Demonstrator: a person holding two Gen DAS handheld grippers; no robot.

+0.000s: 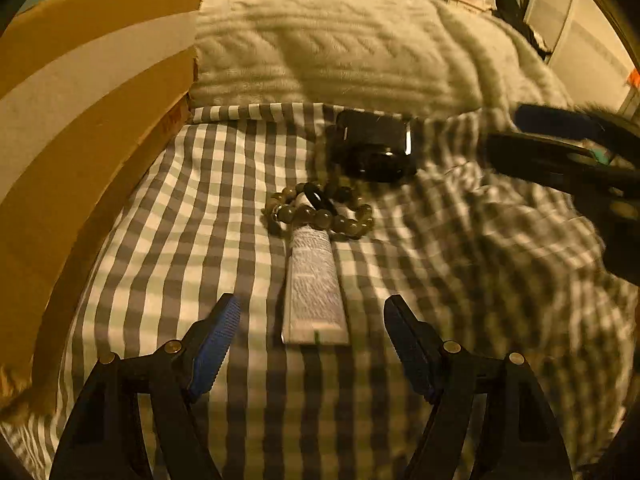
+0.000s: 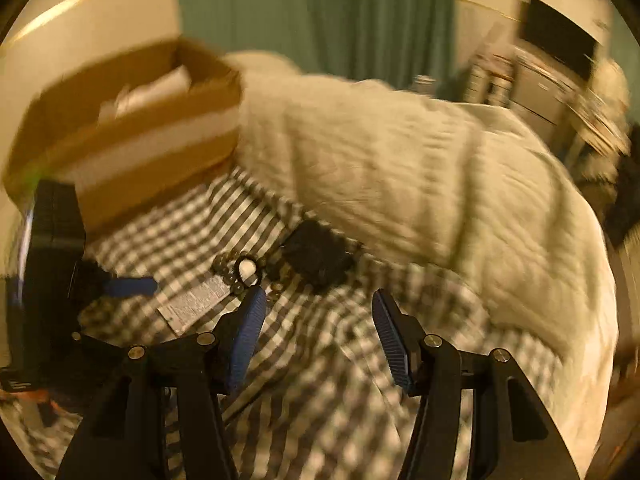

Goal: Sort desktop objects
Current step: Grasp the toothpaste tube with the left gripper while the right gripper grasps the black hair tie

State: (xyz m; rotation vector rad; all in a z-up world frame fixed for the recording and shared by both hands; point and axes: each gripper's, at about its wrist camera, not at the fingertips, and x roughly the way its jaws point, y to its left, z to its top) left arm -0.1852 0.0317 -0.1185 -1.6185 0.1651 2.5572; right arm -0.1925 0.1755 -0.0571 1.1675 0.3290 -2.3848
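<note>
A white squeeze tube (image 1: 314, 288) lies on the checked sheet, its black cap (image 1: 318, 197) inside a ring of brown beads (image 1: 320, 210). A black glossy case (image 1: 374, 146) lies just beyond. My left gripper (image 1: 312, 330) is open and empty, its fingers either side of the tube's flat end. In the right wrist view, which is blurred, the tube (image 2: 198, 300), the beads (image 2: 232, 270) and the black case (image 2: 318, 256) lie ahead. My right gripper (image 2: 318, 328) is open and empty, near and right of them. The right gripper also shows at the left wrist view's right edge (image 1: 560, 148).
An open cardboard box (image 1: 80, 128) stands at the left, also in the right wrist view (image 2: 132, 136), with white things inside. A cream knitted blanket (image 1: 340, 48) is heaped behind the objects. The left gripper's body (image 2: 48, 272) sits at the left of the right wrist view.
</note>
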